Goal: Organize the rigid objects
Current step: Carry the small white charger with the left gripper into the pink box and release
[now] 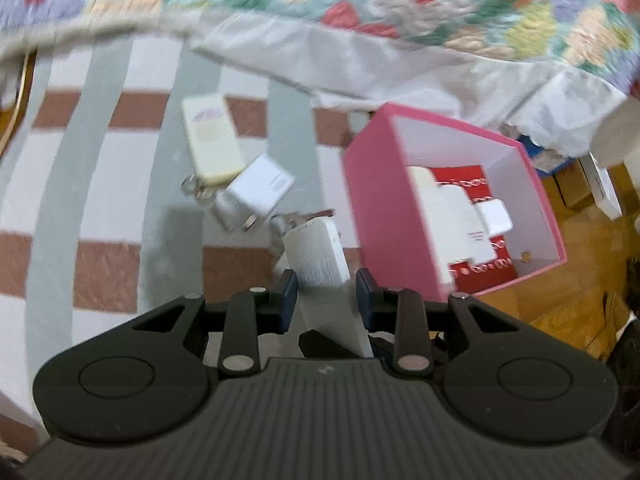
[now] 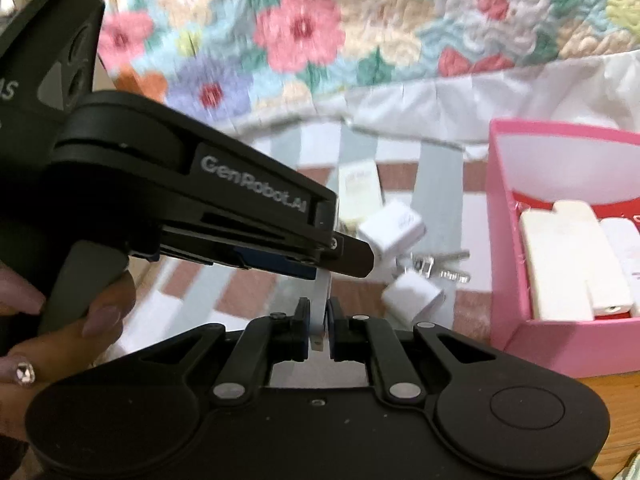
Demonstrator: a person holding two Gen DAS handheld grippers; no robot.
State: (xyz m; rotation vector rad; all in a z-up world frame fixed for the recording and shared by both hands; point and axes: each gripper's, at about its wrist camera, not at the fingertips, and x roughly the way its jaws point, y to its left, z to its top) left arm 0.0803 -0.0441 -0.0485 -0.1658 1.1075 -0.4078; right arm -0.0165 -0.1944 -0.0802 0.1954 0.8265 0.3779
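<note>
Striped cloth in grey, white and brown covers the bed below a flowered quilt. At the left lie a cream fob [image 1: 210,142] and a white plug [image 1: 258,192], both loose. The left gripper [image 1: 326,280] has its fingers clenched on a white block [image 1: 320,258], long axis running along them. The right gripper [image 2: 319,312] pinches the same block's thin edge. Just right stands the pink box [image 1: 384,208], open-topped; the block's way in looks rightward.

A cloth-covered surface [image 1: 120,184] checked in white, grey and brownish red carries a cream rectangular fob [image 1: 210,142] with key rings, a white cube plug adapter [image 1: 258,188], a second white adapter [image 2: 412,294], loose metal keys [image 2: 440,264] and an open pink cardboard box [image 1: 384,216].
</note>
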